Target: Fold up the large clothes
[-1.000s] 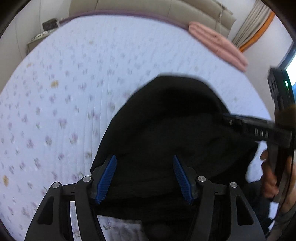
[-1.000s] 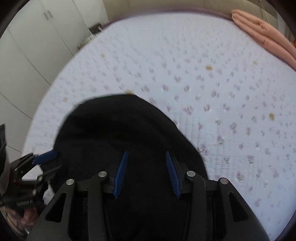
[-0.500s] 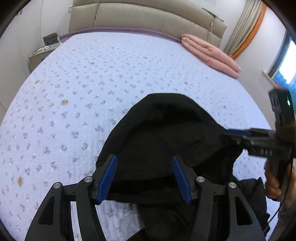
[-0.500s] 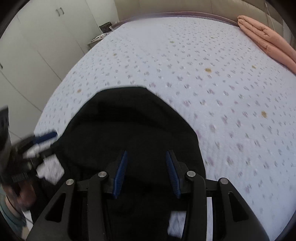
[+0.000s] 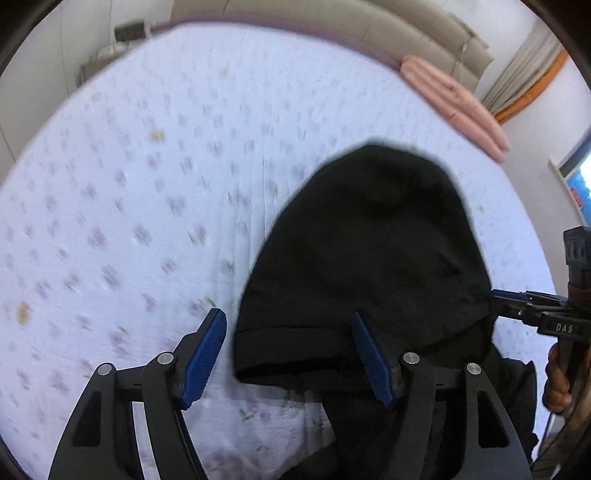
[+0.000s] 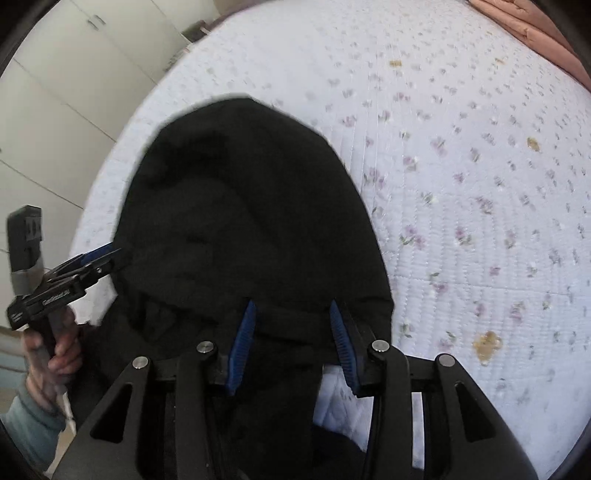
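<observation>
Widening just now, left gripper (image 5: 288, 354) released astride black garment (image 5: 369, 240), right gripper (image 5: 498, 302) marked DAS, grip unclear

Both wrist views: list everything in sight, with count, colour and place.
black garment: one, black, on the bed's near part
bed cover: one, white with purple flowers, under the garment
folded blanket: one, pink, by the headboard
headboard: one, beige, far end
wardrobe: one, white, beside the bed
left gripper: one, black with blue pads, jaws just been opening, hem partly between them
right gripper: one, same colours, jaws closed on the garment
left hand, right hand: on the handles
</observation>
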Demonstrator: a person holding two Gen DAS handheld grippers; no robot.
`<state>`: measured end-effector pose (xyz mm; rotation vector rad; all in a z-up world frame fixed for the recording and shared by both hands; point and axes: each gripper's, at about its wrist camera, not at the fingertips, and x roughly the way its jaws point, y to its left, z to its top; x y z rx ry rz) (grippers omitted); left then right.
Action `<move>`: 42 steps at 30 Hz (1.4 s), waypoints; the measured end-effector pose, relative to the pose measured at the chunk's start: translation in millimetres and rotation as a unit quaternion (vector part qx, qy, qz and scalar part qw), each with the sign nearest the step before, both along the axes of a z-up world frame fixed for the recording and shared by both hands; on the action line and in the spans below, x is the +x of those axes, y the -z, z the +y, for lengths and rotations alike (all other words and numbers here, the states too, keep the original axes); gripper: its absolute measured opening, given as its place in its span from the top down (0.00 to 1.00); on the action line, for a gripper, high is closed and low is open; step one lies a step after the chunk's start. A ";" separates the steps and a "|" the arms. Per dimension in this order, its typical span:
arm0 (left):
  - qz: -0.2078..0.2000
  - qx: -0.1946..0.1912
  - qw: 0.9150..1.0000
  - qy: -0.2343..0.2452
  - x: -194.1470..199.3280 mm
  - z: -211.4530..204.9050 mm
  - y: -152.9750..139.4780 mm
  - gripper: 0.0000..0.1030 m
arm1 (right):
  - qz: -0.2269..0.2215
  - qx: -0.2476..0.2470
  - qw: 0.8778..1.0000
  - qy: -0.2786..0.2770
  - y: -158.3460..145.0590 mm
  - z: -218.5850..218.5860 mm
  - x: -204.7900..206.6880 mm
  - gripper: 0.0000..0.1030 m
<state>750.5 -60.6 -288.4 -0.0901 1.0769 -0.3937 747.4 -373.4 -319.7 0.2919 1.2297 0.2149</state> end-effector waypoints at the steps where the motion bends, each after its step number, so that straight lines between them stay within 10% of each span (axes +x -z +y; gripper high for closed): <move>1: -0.016 -0.002 1.000 0.001 -0.4 3.7 -10.3 0.30 | -0.005 0.007 1.000 0.001 -5.3 -6.2 -2.5 0.54; 6: -0.032 -0.026 0.999 -0.011 20.9 26.7 -33.7 0.30 | -0.005 0.034 0.999 0.035 -10.6 -51.8 -9.2 0.38; 14: 0.107 -0.126 0.985 0.041 59.9 16.6 36.0 0.30 | 0.059 0.151 0.985 0.052 39.6 -77.1 3.4 0.38; 23: 0.110 -0.158 0.977 0.092 61.9 -14.0 46.4 0.32 | 0.041 0.289 0.956 0.013 59.5 -65.7 32.4 0.43; 26: 0.103 -0.153 0.979 0.087 60.5 -19.7 41.7 0.36 | 0.036 0.280 0.959 -0.006 55.3 -50.1 42.8 0.45; 30: 0.071 -0.134 0.986 0.072 51.8 -26.0 29.2 0.78 | 0.022 0.248 0.968 -0.033 40.4 -27.1 42.2 0.71; 42: -0.060 -0.115 0.986 0.105 -61.8 -13.0 -114.5 0.83 | -0.104 0.137 0.978 -0.114 -107.4 21.2 -64.9 0.81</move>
